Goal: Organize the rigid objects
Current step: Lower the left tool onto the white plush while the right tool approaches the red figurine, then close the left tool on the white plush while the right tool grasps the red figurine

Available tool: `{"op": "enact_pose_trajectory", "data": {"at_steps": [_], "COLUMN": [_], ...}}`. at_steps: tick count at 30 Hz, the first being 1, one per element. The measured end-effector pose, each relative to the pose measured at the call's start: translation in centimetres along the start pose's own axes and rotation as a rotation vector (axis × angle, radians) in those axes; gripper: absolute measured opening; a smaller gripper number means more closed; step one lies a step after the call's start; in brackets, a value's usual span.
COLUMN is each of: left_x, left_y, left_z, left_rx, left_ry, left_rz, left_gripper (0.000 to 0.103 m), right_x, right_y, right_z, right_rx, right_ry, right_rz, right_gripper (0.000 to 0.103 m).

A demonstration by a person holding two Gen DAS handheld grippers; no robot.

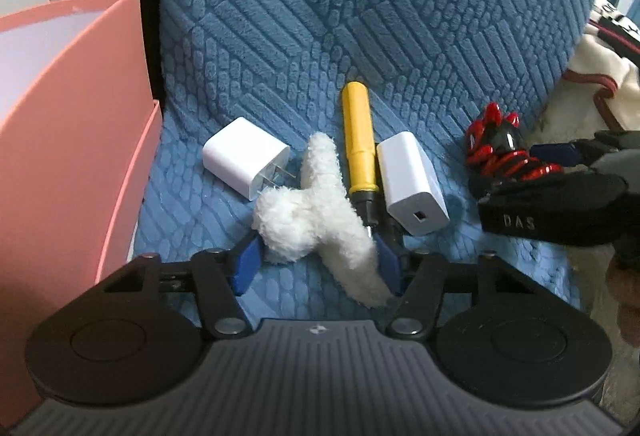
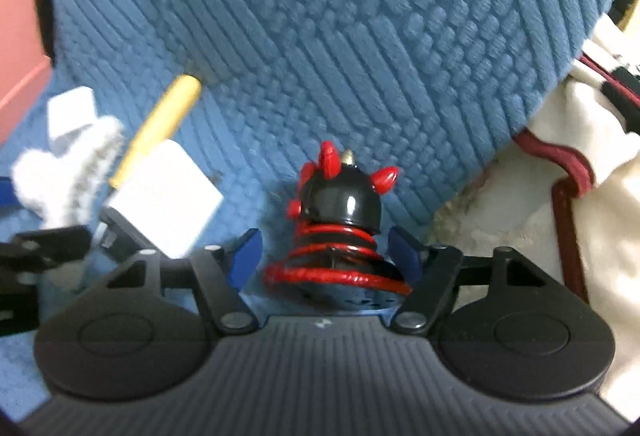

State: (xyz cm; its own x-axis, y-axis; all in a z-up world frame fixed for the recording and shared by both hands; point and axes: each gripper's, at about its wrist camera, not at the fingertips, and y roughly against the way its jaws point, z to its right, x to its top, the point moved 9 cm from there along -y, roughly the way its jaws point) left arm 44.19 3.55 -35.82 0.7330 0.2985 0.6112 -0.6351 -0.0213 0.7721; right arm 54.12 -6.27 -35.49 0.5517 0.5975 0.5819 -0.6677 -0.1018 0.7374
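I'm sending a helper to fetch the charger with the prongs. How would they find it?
On the blue textured seat cushion, look near the pink box. The white charger lies just left of the fluffy white toy. Its two metal prongs show, unlike the other white adapter.

Both my grippers are the same build: ribbed dark grey body with a tiny white logo in the middle, and two big round black discs either side. My left gripper (image 1: 316, 260) and right gripper (image 2: 324, 256) have black linkage arms with silver screws, ending in blue finger pads (image 1: 248, 260).
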Motion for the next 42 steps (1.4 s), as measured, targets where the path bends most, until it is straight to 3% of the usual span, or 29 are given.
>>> {"op": "enact_pose_trajectory", "data": {"at_steps": [6, 10, 13, 14, 15, 18, 20, 21, 30, 34, 38, 42], "left_x": [-0.6, -1.5, -2.3, -2.5, -2.9, -3.7, -4.1, -4.2, -5.1, -5.4, -5.5, -5.7], "left_y": [1.4, 2.3, 3.0, 3.2, 3.3, 4.0, 4.4, 4.7, 5.2, 5.4, 6.0, 6.0], "left_z": [0.0, -0.3, -0.5, -0.5, -0.6, -0.8, -1.0, -1.0, -1.4, -1.9, -1.7, -1.6], "left_rx": [-0.013, -0.032, -0.040, -0.047, -0.058, -0.085, -0.082, -0.085, -0.113, -0.134, -0.151, -0.148], "left_ry": [-0.029, -0.021, -0.017, -0.012, -0.004, 0.030, 0.028, 0.028, 0.068, 0.100, 0.070, 0.061], "left_rz": [-0.006, -0.017, -0.021, -0.025, -0.042, -0.062, -0.057, -0.056, -0.069, -0.080, -0.075, -0.083], "left_gripper": [0.056, 0.056, 0.054, 0.045, 0.019, 0.018, 0.017, 0.016, 0.016, 0.017, 0.017, 0.021], "right_x": [0.0, 0.3, -0.2, -0.7, -1.1, -1.7, -2.2, -2.5, -3.1, -3.1, -3.2, -2.7], "right_y": [0.5, 1.9, 2.4, 3.0, 3.6, 4.8, 5.8, 6.1, 6.7, 6.1, 5.8, 4.9], "right_z": [1.3, 2.2, 2.8, 3.4, 3.6, 4.1, 4.1, 4.2, 4.2, 4.2, 4.3, 4.3], "right_rx": [0.024, 0.058, 0.087, 0.096, 0.105, 0.138, 0.153, 0.167, 0.193, 0.190, 0.198, 0.189], "right_ry": [-0.128, -0.224, -0.303, -0.320, -0.344, -0.418, -0.460, -0.485, -0.534, -0.545, -0.575, -0.561], "right_rz": [-0.005, -0.003, -0.011, -0.016, -0.017, -0.010, 0.003, 0.005, -0.013, -0.032, -0.042, -0.044], "right_gripper": [0.063, 0.046, 0.043, 0.043, 0.043, 0.034, 0.016, 0.016, 0.019, 0.038, 0.058, 0.060]}}
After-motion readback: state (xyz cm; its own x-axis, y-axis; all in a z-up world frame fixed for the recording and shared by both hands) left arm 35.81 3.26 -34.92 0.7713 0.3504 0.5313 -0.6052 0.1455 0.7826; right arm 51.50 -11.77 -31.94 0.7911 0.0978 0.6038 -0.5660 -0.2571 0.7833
